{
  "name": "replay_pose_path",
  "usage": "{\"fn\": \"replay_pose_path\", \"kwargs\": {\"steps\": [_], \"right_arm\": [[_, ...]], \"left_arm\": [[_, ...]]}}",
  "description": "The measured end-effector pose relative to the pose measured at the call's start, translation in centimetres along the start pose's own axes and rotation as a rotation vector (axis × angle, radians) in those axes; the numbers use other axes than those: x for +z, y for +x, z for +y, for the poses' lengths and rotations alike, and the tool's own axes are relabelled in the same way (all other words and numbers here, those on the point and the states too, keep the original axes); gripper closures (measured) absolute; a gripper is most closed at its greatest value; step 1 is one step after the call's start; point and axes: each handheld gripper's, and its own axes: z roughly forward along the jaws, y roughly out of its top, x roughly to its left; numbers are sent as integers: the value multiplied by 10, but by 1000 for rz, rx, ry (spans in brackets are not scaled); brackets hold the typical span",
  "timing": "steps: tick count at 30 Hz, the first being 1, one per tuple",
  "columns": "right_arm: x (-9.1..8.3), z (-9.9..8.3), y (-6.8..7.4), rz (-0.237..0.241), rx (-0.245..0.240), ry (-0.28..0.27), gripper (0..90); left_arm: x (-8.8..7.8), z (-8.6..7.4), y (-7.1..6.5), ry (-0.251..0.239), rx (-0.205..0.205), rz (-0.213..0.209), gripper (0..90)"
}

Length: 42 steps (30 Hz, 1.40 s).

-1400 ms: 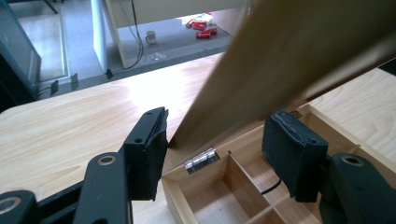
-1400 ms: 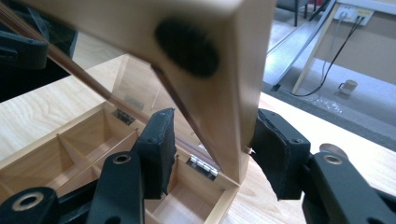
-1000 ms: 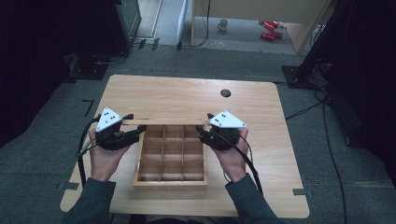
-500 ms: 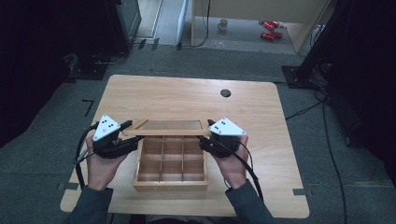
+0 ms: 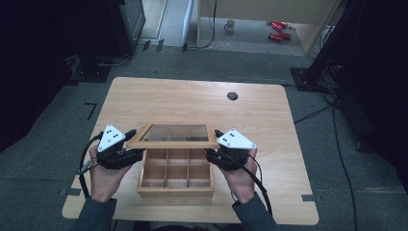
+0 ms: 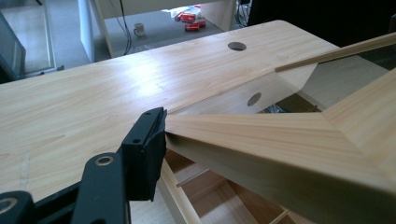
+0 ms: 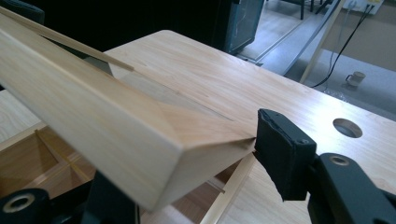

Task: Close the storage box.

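Pale wood table on grey carpet, dark surroundings.

Rounded-cornered light wooden table (image 5: 192, 103) with a round cable hole (image 5: 232, 96) near the far edge. Grey carpeted floor (image 5: 48, 159) all around, marked with bits of dark tape. Beyond, a lighter floor strip with a white mug (image 5: 230, 24) and red objects (image 5: 276, 30) beneath a pale desk frame. Black cables (image 5: 332, 125) trailing at right; black curtains or equipment on both sides.

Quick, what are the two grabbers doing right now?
Left gripper: shut on the left corner of the box lid.
Right gripper: shut on the lid's right corner.
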Motion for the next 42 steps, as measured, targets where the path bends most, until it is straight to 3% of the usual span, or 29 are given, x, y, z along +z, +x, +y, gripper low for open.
{"fn": "replay_pose_path", "kwargs": {"steps": [13, 38, 42], "right_arm": [[-3, -8, 6, -4, -16, 16, 454], [-5, -21, 14, -27, -38, 5, 455], [-6, -22, 15, -28, -32, 3, 454]], "left_arm": [[-10, -11, -2, -4, -17, -26, 415], [-39, -24, -13, -20, 28, -89, 389], [-42, -28, -16, -30, 44, -74, 386]]}}
